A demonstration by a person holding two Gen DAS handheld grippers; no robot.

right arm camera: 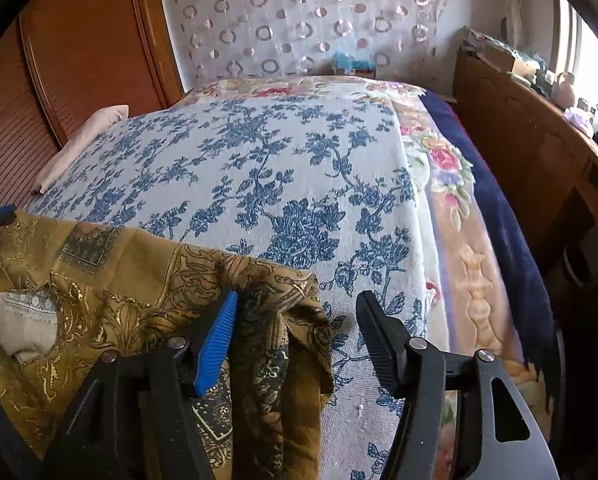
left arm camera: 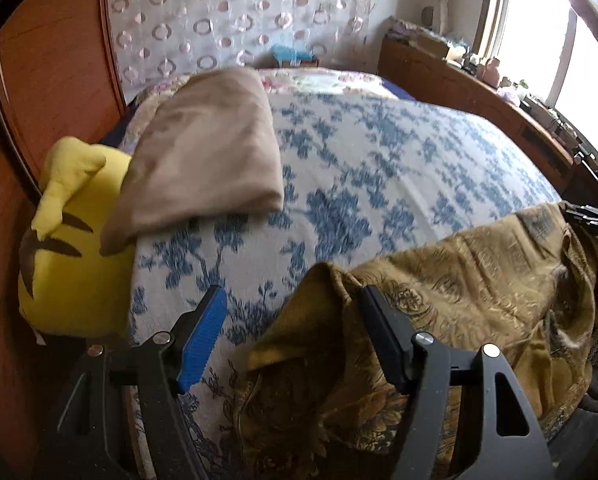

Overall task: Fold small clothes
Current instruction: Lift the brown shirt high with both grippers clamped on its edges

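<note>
A golden-brown patterned garment (left arm camera: 459,280) lies spread along the near edge of the bed. In the left wrist view its left corner is bunched up between the fingers of my left gripper (left arm camera: 294,292), against the black finger, while the blue pad (left arm camera: 203,336) stands clear of it. That gripper is open. In the right wrist view the garment (right arm camera: 119,280) ends in loose folds between the fingers of my right gripper (right arm camera: 298,295), next to the blue pad (right arm camera: 215,344). The black finger is well clear of the cloth, so this gripper is open too.
The bed has a white bedspread with blue flowers (left arm camera: 379,168). A folded beige cloth (left arm camera: 211,152) and a yellow plush toy (left arm camera: 67,248) sit at its left side by a wooden wall. A flowered blanket (right arm camera: 439,160), a navy cover (right arm camera: 499,208) and a cluttered wooden cabinet (right arm camera: 539,152) lie to the right.
</note>
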